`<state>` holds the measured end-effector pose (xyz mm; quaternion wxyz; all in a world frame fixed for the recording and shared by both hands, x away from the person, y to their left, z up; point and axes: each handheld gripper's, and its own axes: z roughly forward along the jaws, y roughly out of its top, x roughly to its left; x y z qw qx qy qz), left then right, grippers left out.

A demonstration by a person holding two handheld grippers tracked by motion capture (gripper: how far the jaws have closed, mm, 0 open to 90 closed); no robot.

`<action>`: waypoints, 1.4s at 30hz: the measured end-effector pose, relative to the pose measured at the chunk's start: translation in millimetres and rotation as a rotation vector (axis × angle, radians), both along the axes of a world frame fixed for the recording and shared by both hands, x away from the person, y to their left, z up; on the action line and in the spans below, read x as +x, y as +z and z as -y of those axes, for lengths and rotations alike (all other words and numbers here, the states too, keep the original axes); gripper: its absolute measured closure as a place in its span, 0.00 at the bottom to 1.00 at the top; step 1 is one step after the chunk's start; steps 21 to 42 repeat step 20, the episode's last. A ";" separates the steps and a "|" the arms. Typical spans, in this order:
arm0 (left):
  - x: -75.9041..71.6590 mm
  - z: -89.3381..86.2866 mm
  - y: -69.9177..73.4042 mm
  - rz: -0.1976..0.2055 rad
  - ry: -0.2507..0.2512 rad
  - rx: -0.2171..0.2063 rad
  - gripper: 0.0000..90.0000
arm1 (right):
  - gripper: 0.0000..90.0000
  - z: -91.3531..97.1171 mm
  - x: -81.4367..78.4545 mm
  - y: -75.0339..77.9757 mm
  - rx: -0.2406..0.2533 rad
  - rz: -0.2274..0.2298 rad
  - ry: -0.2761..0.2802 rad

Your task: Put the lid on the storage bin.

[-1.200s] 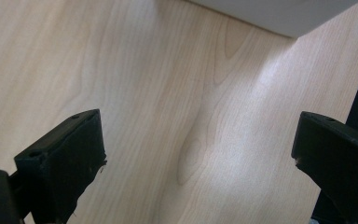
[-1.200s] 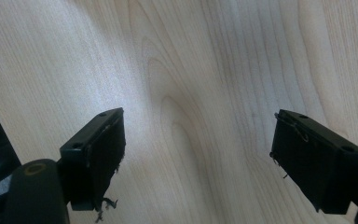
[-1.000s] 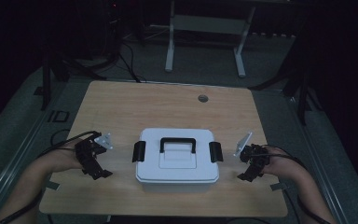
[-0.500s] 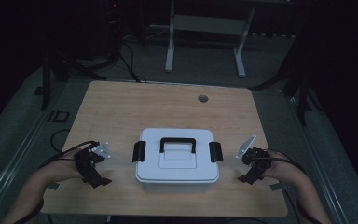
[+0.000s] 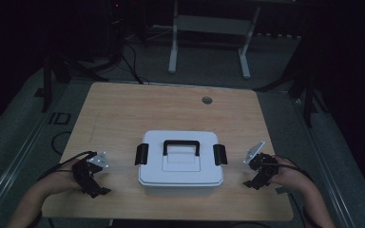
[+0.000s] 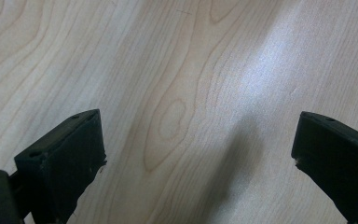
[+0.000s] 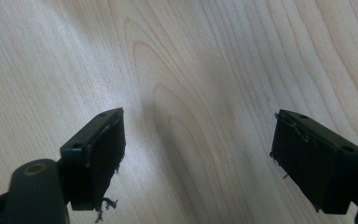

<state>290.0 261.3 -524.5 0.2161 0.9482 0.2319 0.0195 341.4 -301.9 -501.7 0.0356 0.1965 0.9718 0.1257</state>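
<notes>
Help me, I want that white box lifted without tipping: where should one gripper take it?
Probably by the black handle on the lid of the white box, coming from above. It arches over the lid's middle, leaving a gap for the fingers.

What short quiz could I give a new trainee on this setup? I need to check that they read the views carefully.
1. True or false: the white box on the table has its lid closed, with a black latch at each end.
2. What do the jaws of the left claw have between them?
A. the box handle
B. bare wood
C. a cable
3. On which side of the box is the right claw?

Key
1. True.
2. B; the jaws stand wide apart over bare tabletop.
3. The box's right side in the high view, apart from it.
</notes>
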 end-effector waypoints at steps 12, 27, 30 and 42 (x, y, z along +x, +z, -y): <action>-2.5 -2.1 -2.3 0.003 0.005 0.011 0.03 | 0.19 6.0 -0.9 -4.0 0.027 0.012 -0.020; -4.7 -5.1 -5.1 -0.002 0.008 0.008 0.03 | 0.19 8.8 -1.6 -5.5 0.027 0.015 -0.025; -4.7 -5.1 -5.1 -0.002 0.008 0.008 0.03 | 0.19 8.8 -1.6 -5.5 0.027 0.015 -0.025; -4.7 -5.1 -5.1 -0.002 0.008 0.008 0.03 | 0.19 8.8 -1.6 -5.5 0.027 0.015 -0.025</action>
